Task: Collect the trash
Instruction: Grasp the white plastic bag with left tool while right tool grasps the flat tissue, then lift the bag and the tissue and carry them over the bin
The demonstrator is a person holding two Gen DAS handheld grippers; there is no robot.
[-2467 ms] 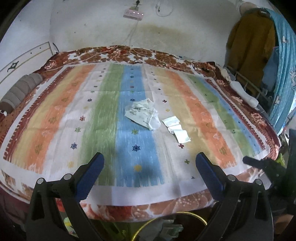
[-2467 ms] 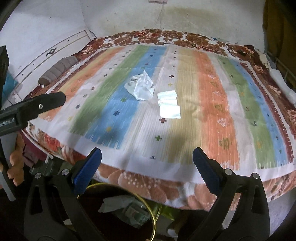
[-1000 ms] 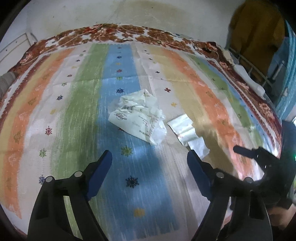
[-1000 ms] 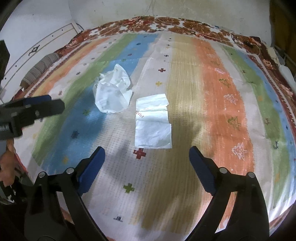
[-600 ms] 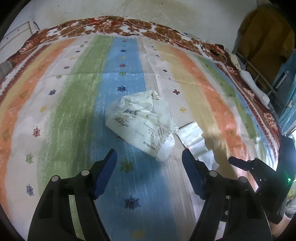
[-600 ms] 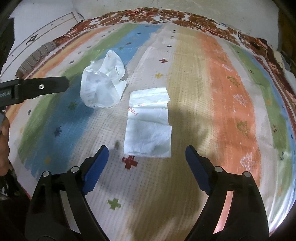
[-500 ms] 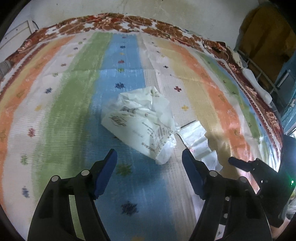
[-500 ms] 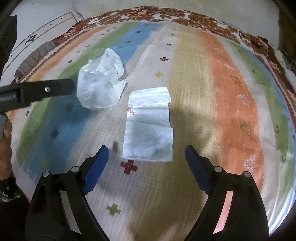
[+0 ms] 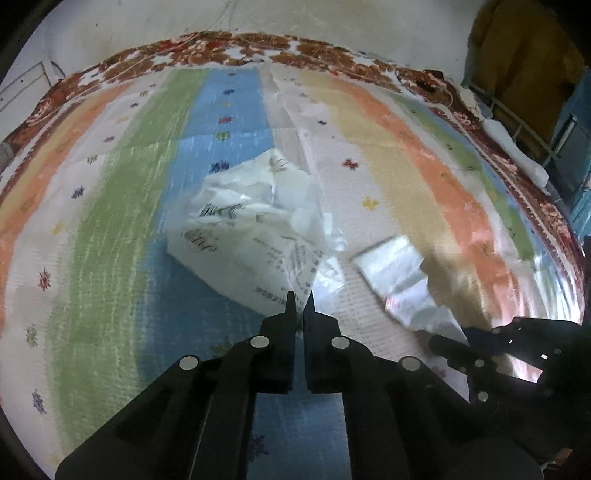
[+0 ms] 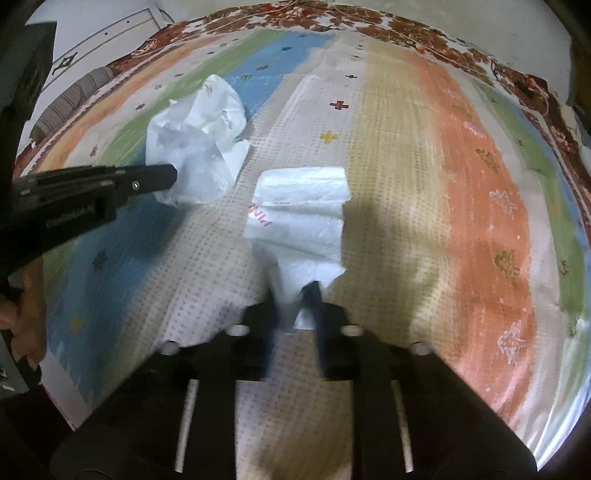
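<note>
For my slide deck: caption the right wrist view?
Right gripper shut on flat tissue packet; left gripper pinches crumpled plastic bag.

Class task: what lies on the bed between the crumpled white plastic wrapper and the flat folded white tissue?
Only bare striped bedsheet between crumpled white plastic wrapper and flat folded white tissue, seen in the right wrist view.

Two pieces of trash lie near the middle of the bed (image 10: pixel 461 177), on its cloth (image 9: pixel 110 221): the crumpled bag (image 9: pixel 255 229) to the left, the flat wrapper (image 10: pixel 301 214) just beside it on the right, apart. A wall (image 9: pixel 295 18) stands behind the bed.
</note>
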